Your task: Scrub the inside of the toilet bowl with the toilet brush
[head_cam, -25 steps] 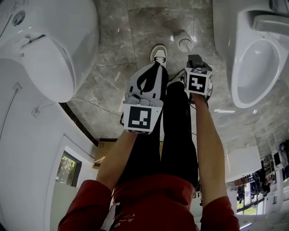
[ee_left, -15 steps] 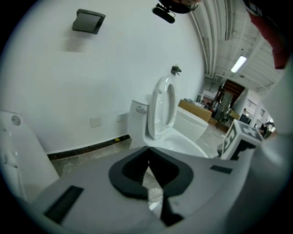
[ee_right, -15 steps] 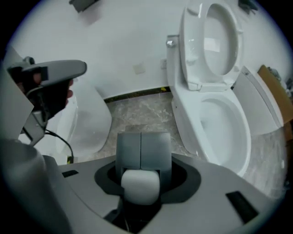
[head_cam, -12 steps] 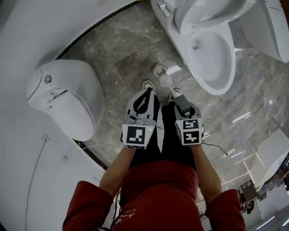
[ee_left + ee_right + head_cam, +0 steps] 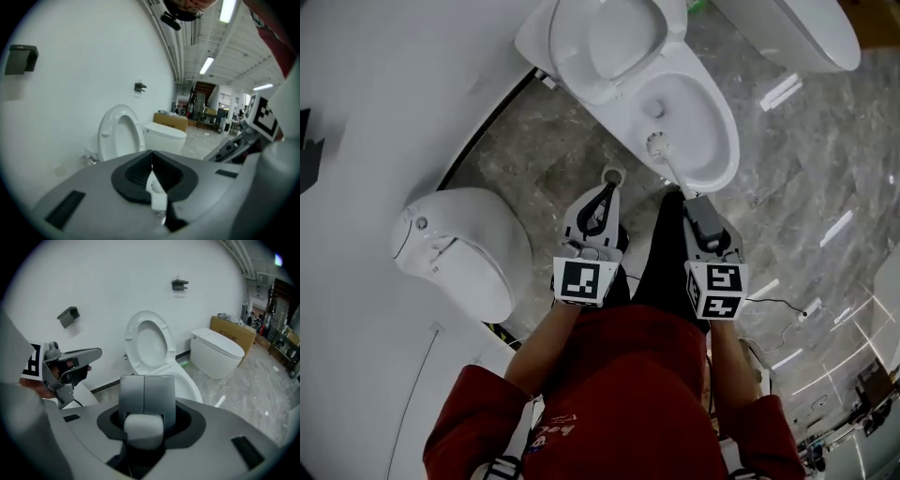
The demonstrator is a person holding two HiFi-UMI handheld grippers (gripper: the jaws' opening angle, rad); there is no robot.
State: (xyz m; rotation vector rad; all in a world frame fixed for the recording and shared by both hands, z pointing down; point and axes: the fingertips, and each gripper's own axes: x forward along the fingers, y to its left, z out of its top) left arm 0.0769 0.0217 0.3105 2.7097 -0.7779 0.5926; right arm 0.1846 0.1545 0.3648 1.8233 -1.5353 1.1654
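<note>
A white toilet [image 5: 727,141] with its lid raised stands at the top of the head view. My right gripper [image 5: 689,199] [image 5: 145,380] is shut on the white handle [image 5: 673,172] of the toilet brush. The handle slants up to the round brush head [image 5: 654,142], which shows against the inside of the bowl; whether it touches I cannot tell. The handle's butt [image 5: 143,425] sits between the grey jaws in the right gripper view. My left gripper [image 5: 605,190] [image 5: 151,157] hangs shut beside it, left of the bowl, holding nothing I can make out.
A brush holder [image 5: 613,175] stands on the marble floor by the toilet's base. A closed white toilet [image 5: 464,248] sits at the left, another [image 5: 787,33] [image 5: 218,352] at the top right. A white wall [image 5: 384,94] runs behind. A cable [image 5: 778,302] lies at the right.
Both grippers have risen and the view has swung round. The toilet with the raised lid has come in above them, and the brush head now shows over its bowl.
</note>
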